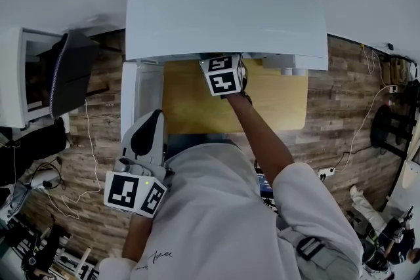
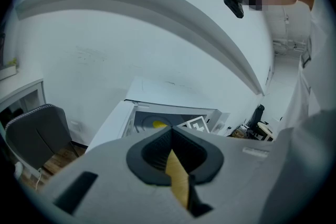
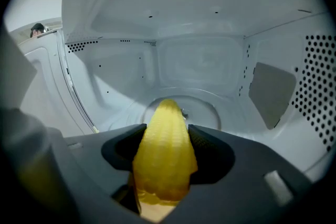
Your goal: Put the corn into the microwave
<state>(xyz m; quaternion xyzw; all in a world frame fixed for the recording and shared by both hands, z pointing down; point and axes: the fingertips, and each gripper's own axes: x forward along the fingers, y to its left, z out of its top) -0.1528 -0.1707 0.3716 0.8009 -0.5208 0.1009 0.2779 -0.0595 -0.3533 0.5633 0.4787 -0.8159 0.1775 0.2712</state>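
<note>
Corn, one yellow kernelled cob [image 3: 164,155], is sitting in the right gripper view between the dark fingers [image 3: 123,150] of the right gripper [image 3: 165,131]. They are pressing on its two sides, parted only by the cob's width. Its tip is pointing into the one white microwave [image 3: 131,60], showing against the round turntable [image 3: 205,108] on the cavity floor.

In the left gripper view, the left gripper [image 2: 170,132] is holding nothing, its fingers meeting tip to tip. Beyond them the microwave is standing with its door [image 2: 113,123] swung open.

In the head view, two grippers are showing. The right one is reaching in under the microwave's top, above the yellow wooden desk [image 1: 282,101], and the left one is hanging near the open door.
</note>
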